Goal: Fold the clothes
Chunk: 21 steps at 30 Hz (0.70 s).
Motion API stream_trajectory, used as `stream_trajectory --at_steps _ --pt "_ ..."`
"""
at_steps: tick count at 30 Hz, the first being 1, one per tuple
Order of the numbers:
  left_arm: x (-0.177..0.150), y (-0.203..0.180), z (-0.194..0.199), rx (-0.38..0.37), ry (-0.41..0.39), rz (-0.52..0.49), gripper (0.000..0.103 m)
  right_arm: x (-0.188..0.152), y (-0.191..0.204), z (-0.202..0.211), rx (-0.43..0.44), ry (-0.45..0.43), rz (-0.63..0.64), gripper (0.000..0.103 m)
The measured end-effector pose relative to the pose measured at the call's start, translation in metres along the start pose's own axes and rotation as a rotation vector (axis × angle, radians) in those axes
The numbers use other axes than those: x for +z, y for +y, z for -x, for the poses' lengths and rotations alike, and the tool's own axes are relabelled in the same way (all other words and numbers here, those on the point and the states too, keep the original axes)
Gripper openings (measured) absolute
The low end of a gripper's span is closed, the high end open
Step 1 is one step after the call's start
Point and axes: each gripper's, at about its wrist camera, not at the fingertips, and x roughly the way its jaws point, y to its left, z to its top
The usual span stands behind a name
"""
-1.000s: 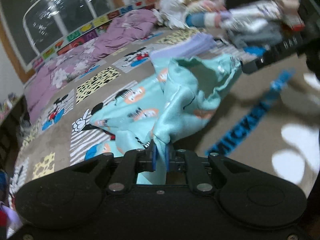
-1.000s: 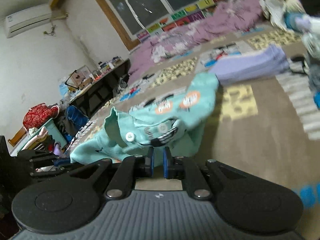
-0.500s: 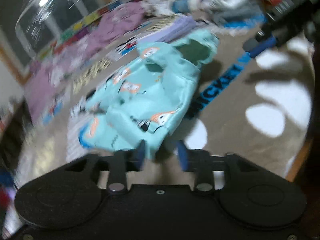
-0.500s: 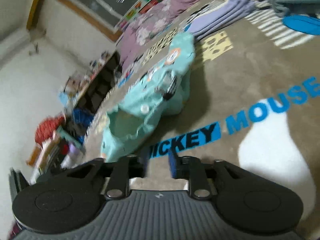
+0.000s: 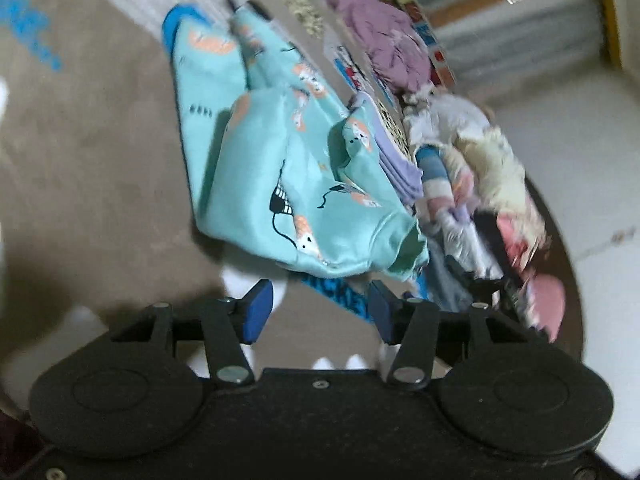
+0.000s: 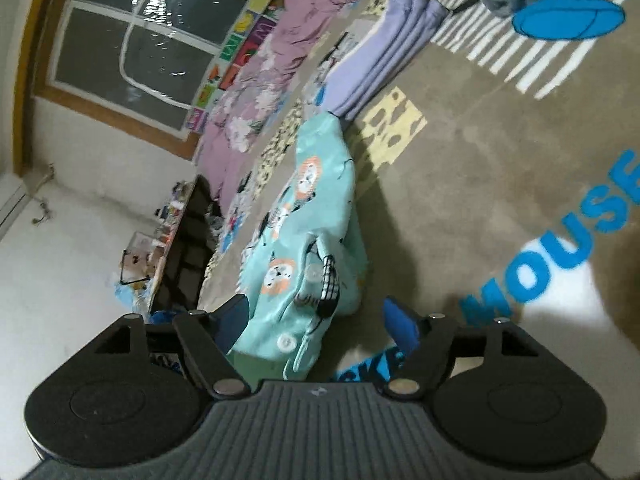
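A mint-green child's garment [image 5: 288, 176] with orange cartoon prints lies crumpled on the brown cartoon-print rug [image 5: 88, 152]. My left gripper [image 5: 318, 312] sits just short of its hem, jaws opening, blue pads apart with nothing between them. In the right wrist view the same garment [image 6: 308, 248] shows its white buttons and a checked patch. My right gripper [image 6: 320, 320] has its jaws opening wide; the garment's near edge lies between the fingers, loose, with neither pad pressing on it.
A folded lilac pile [image 6: 384, 52] lies on the rug beyond the garment. A heap of unfolded clothes [image 5: 480, 184] sits to the right in the left wrist view. A purple floral quilt [image 6: 264, 64] lies under the window. A cluttered low shelf [image 6: 180, 240] stands at the left.
Both grippers were shut on the mint garment and held it up; both have opened and let go. The garment now lies on the rug. Both views have rolled sharply.
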Motion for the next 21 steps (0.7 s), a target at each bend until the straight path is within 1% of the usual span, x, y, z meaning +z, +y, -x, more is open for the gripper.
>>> stream_trajectory --at_steps 4,6,7,8,9,10,11,12,13,14,18,21 --pt "0.004 0.007 -0.013 -0.035 -0.04 0.159 0.052 0.003 0.0 -0.019 -0.028 0.01 -0.016 0.075" --pt "0.009 0.007 -0.017 -0.039 -0.067 0.208 0.052 0.004 -0.001 -0.029 -0.031 0.026 -0.022 0.075" --pt "0.01 0.008 -0.018 -0.04 -0.072 0.217 0.051 0.004 -0.001 -0.034 -0.038 0.034 -0.02 0.073" --pt "0.011 0.007 -0.023 -0.03 -0.074 0.222 0.05 0.004 -0.002 -0.038 -0.045 0.043 -0.019 0.067" --pt "0.011 0.006 -0.026 -0.008 -0.079 0.217 0.041 0.003 -0.003 -0.042 -0.048 0.049 -0.019 0.053" --pt "0.012 0.005 -0.029 0.015 -0.085 0.212 0.03 0.002 -0.004 -0.044 -0.047 0.052 -0.011 0.045" --pt "0.012 0.003 -0.032 0.038 -0.09 0.206 0.023 0.001 -0.004 -0.046 -0.046 0.055 -0.003 0.033" --pt "0.012 0.001 -0.033 0.06 -0.094 0.184 0.012 0.0 -0.005 -0.048 -0.045 0.056 0.006 0.03" --pt "0.012 -0.001 -0.032 0.079 -0.097 0.154 0.009 -0.002 -0.004 -0.046 -0.042 0.048 0.021 0.028" --pt "0.011 -0.004 -0.03 0.095 -0.099 0.112 0.009 -0.004 -0.005 -0.043 -0.033 0.043 0.025 0.026" --pt "0.011 -0.018 -0.018 0.087 -0.111 -0.06 0.008 -0.014 -0.006 -0.026 -0.003 0.024 0.048 0.024" --pt "0.007 -0.026 -0.012 0.119 -0.096 -0.193 0.008 -0.025 -0.014 -0.016 -0.012 0.036 0.05 0.023"
